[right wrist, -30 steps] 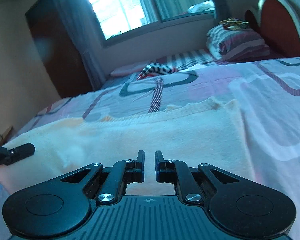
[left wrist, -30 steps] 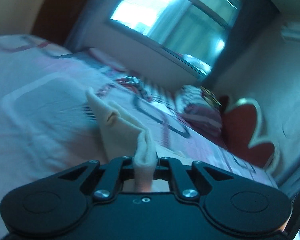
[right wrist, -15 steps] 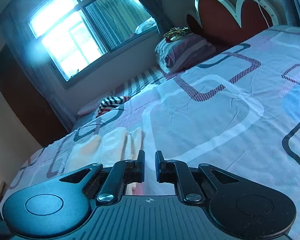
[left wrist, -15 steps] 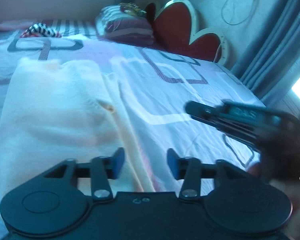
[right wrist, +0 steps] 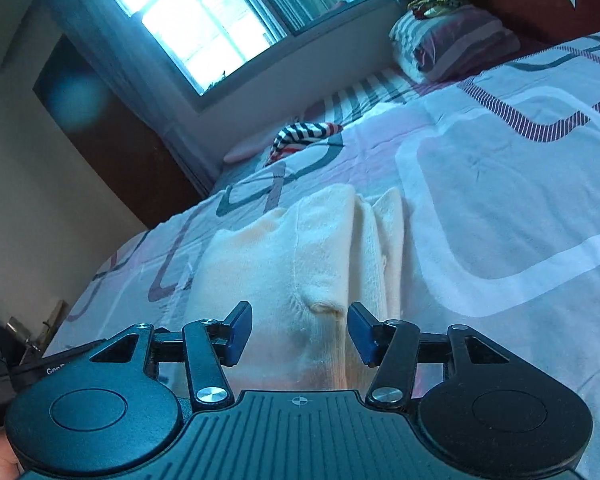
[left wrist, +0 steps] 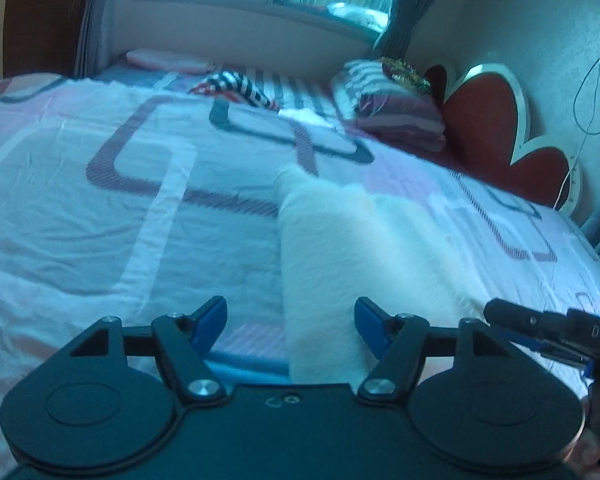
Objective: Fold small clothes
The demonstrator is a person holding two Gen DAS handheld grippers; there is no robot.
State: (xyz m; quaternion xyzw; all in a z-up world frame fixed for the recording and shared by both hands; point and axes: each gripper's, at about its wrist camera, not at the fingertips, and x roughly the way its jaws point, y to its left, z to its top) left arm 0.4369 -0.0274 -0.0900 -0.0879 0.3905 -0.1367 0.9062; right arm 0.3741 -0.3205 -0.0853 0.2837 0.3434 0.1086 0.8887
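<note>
Cream garment, the small piece of clothing to be folded, lies flat on the bed, spread over a sheet printed with pink, white and dark rounded rectangles. In the right wrist view the same garment shows lengthwise folds, with a narrower ribbed strip lying along its right side and a small puckered crease near its closest edge.

Left claw is spread wide, its blue-tipped fingers apart and gripping nothing; the near end of the garment sits between them, and whether they touch the fabric cannot be told. Right claw is likewise spread, blue pads on either side of the garment's near edge, holding nothing. Both claws hover low at the same end of the cloth, close beside each other: the right claw's black body shows at the lower right of the left wrist view.

Farther up the bed lies a striped black, white and red cloth, well apart from the garment. A striped pillow rests against the red heart-shaped headboard. A bright window with curtains stands behind the bed
</note>
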